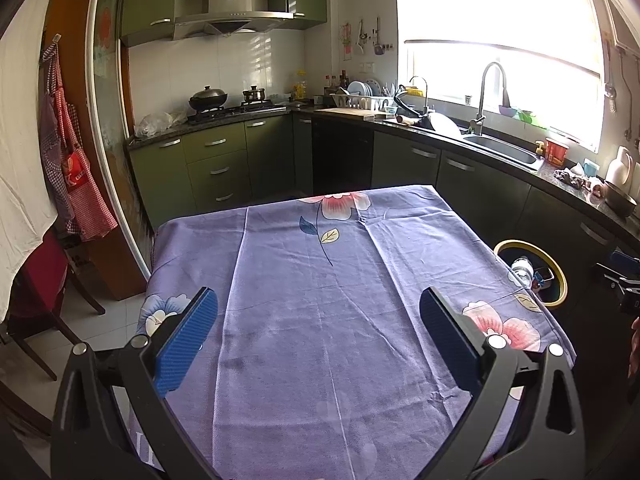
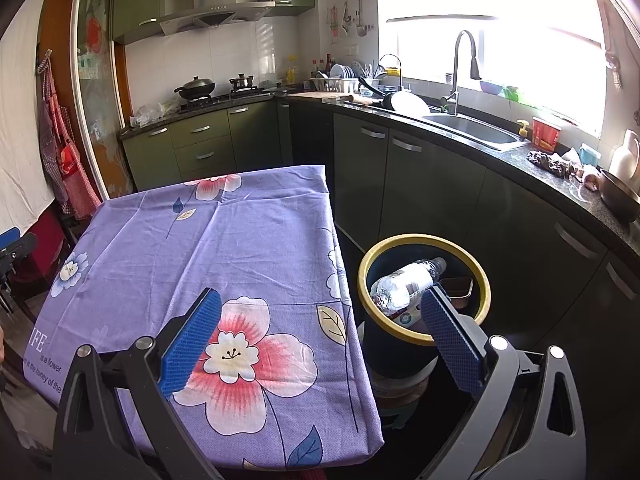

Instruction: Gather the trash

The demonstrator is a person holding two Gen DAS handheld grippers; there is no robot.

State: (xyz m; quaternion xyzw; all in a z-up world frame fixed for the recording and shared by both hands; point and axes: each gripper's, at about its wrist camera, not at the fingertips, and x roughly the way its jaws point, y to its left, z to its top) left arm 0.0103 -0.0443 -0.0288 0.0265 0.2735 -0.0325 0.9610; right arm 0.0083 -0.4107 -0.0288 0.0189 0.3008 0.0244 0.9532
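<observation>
A dark bin with a yellow rim [image 2: 486, 280] stands on the floor right of the table; it also shows in the left wrist view [image 1: 562, 280]. A clear plastic bottle [image 2: 408, 282] lies inside it on other trash, and shows in the left wrist view too [image 1: 522, 269]. My left gripper [image 1: 318, 306] is open and empty above the purple flowered tablecloth [image 1: 320, 320]. My right gripper [image 2: 320, 310] is open and empty over the table's right edge, beside the bin. The cloth [image 2: 240, 240] bears no loose items in view.
Green and dark kitchen cabinets [image 1: 224, 160] run along the back and right. A counter with a sink [image 2: 472, 128], tap, dish rack [image 1: 360, 100] and a bowl [image 2: 620, 196] lies to the right. A red chair [image 1: 44, 280] and hanging aprons [image 1: 68, 160] are at left.
</observation>
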